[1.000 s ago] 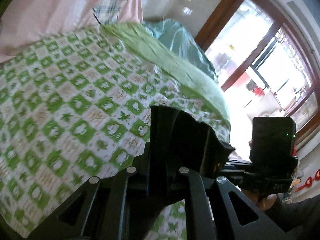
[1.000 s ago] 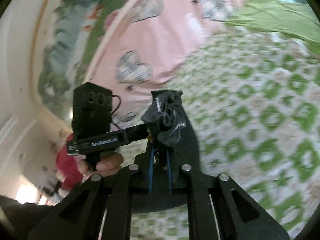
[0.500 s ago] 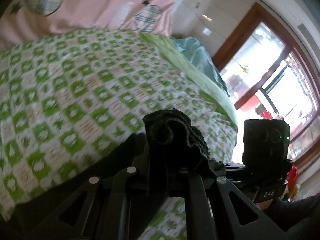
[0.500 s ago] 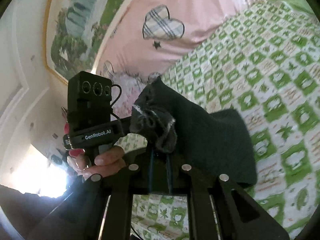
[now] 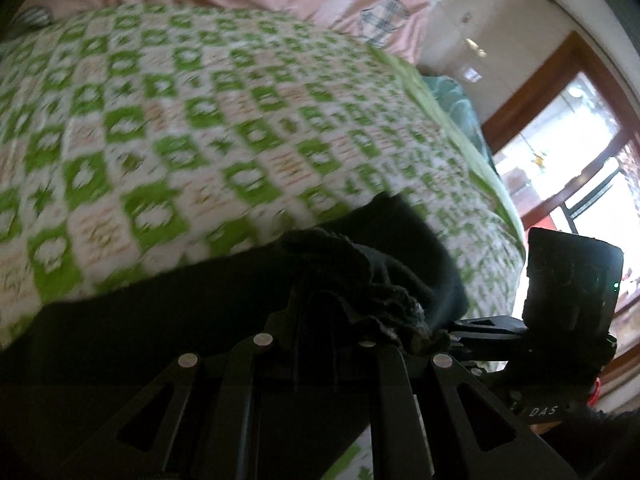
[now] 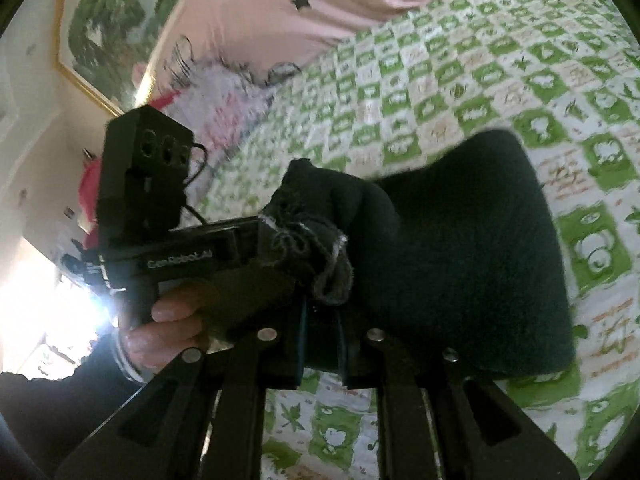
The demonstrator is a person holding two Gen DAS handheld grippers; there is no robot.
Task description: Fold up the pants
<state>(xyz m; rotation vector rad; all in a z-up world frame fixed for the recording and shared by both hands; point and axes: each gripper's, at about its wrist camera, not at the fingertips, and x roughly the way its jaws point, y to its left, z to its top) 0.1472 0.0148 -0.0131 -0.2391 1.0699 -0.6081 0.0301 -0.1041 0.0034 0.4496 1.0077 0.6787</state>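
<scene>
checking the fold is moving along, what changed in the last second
Both grippers, left gripper and right gripper, carried the dark pants down toward the green checked bedspread; more cloth now lies spread on it. Unchanged: each gripper stays shut on a bunched edge.

Matt, fuzzy dark cloth pants (image 6: 460, 248) on a printed cotton bedspread (image 6: 480, 60).

Pants (image 6: 460, 248) lie on the bed (image 6: 460, 64), bunched edge held between both tools, left tool (image 6: 280, 240) beside right tool (image 6: 320, 344); pillows (image 6: 256, 4) behind.
</scene>
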